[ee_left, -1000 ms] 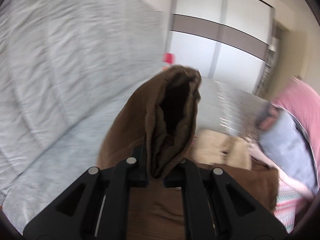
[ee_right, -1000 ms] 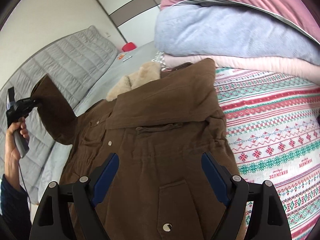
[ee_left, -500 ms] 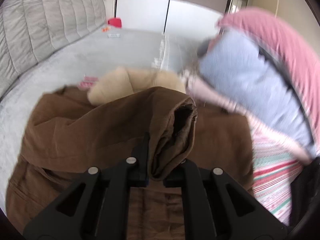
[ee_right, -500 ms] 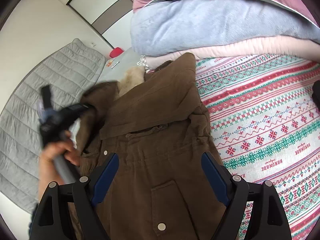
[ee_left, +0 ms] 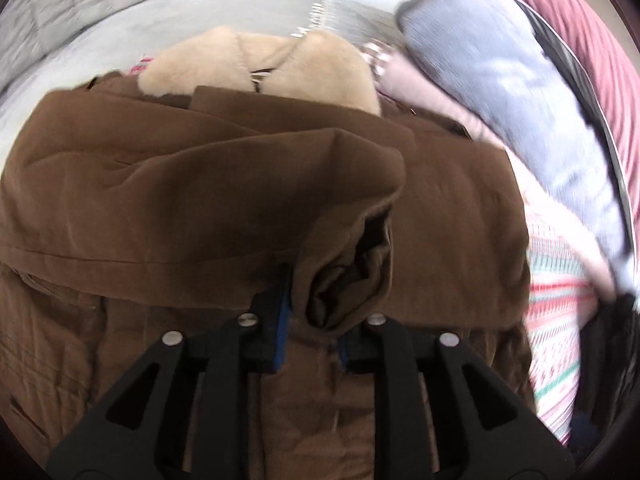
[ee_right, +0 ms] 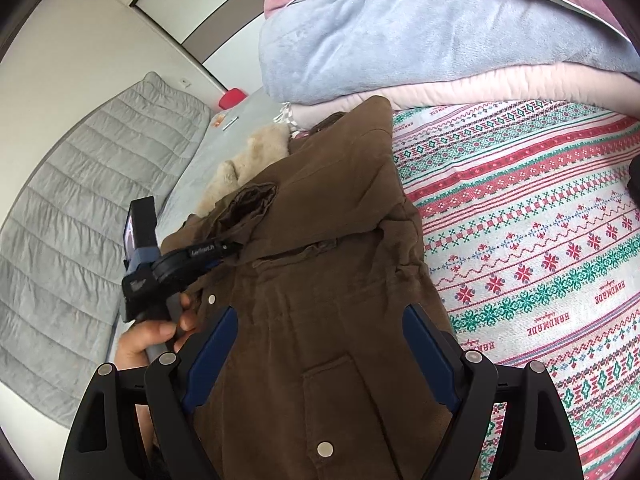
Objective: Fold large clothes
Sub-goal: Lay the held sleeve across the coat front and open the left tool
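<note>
A: What's hard to make out?

B: The left wrist view is blurred, and the brown coat [ee_left: 224, 208] runs off the lower frame edge. In the right wrist view its hem is cut off too.

A: Count things?

B: One coat, lying on the bed over a patterned blanket [ee_right: 532, 240]. One cuff [ee_left: 344, 280], clamped in the left tool [ee_left: 310, 340]. The right tool [ee_right: 318, 352] is spread wide above the coat front, holding nothing.

A: Surroundings?

B: A cream fur collar [ee_right: 248, 164], three stacked quilts [ee_right: 420, 48] beside the coat, a grey padded headboard [ee_right: 88, 208], and one red object [ee_right: 231, 100] far back.
</note>
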The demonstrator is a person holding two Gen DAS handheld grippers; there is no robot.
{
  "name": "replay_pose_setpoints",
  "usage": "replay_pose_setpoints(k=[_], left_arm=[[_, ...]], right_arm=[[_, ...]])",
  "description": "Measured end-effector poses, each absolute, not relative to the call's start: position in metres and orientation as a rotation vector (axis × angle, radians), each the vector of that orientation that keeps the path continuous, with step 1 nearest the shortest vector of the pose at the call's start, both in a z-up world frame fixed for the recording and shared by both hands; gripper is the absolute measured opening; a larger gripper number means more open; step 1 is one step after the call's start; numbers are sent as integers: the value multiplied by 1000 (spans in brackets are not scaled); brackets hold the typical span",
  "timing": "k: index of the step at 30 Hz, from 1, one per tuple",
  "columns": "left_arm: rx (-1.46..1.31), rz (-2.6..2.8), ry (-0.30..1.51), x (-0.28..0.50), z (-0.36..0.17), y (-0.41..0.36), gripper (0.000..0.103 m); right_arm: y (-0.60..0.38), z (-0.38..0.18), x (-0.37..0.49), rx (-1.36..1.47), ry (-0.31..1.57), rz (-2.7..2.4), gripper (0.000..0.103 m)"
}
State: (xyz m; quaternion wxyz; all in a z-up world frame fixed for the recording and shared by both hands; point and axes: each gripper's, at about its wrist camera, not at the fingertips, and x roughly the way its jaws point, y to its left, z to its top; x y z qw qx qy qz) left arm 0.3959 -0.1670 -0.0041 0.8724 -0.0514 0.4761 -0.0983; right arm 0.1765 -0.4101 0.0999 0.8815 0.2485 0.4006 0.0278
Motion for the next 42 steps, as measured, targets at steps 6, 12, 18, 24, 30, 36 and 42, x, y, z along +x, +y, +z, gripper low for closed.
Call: replay_pose_setpoints(k=[6, 12, 18, 24, 30, 36, 42], left_arm=[[-169, -366, 947, 365, 12, -165, 53], [-121, -361, 912, 374, 34, -179, 61], [12, -260, 1012, 417, 12, -214, 61], [157, -108, 1024, 445, -12, -236, 48], [97, -59, 977, 450, -4, -230, 12], [-156, -100, 792, 443, 35, -203, 10], [-149, -111, 995, 466, -16, -212, 19]], right_arm=[[-411, 97, 178, 520, 840, 53, 86], [-416, 99, 177, 529, 834, 44, 86], [-424, 97, 178, 550, 832, 23, 86], [-429, 99, 177, 561, 825, 10, 86], [-425, 99, 177, 558, 829, 26, 86], [-420, 100, 177, 549, 825, 35, 86], [-421, 94, 180, 548, 841, 20, 86]])
